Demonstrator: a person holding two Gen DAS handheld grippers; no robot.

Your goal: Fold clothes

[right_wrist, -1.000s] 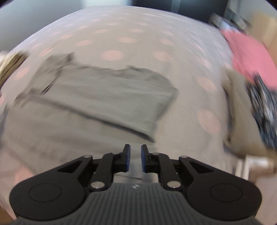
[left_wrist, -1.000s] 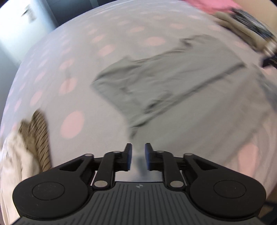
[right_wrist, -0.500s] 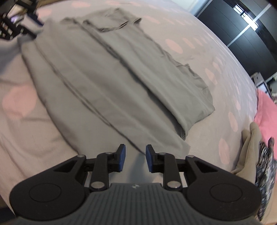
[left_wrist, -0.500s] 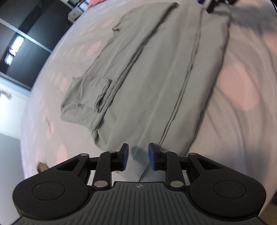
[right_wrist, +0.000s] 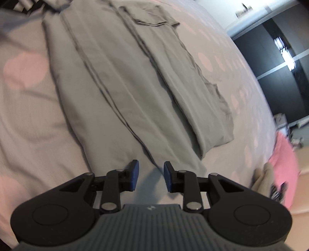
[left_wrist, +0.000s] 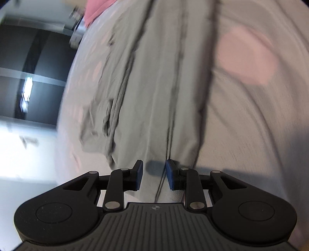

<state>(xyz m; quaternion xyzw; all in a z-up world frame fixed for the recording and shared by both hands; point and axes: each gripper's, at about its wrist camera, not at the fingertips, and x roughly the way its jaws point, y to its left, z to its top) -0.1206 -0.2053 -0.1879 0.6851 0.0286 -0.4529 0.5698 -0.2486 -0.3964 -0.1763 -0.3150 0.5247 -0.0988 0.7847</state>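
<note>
My left hand-held gripper (left_wrist: 154, 174) stands spread, its blue pads (left_wrist: 139, 173) apart with nothing pinched; the jaws have just been opening. Directly beneath and ahead of it lies the near end of the grey cotton garment (left_wrist: 154, 92), spread flat on the bed, and a dark seam line runs from the gap between my pads straight away up the cloth. To the left of that, a folded-over flap of the same garment bunches into creases. Just beyond the garment's right edge is the bedsheet, pale grey with large pink dots (left_wrist: 251, 119). This view is blurred, so finer detail is lost. Far up and left, a pink cloth (left_wrist: 96, 9) shows at the bed's edge.

My right hand-held gripper (right_wrist: 150, 174) is also spread, pads clear of the fabric, and its jaws have likewise just been opening. It hovers over the garment's (right_wrist: 119, 81) near corner, the hem lying right below the pads. Ahead and to the right, a long folded panel lies on top of the garment, ending in a squared edge near my right pad. Well off to the right, at the side of the bed, sit a beige garment (right_wrist: 263, 179) and a pink fabric heap (right_wrist: 283, 160), touching each other.
</note>
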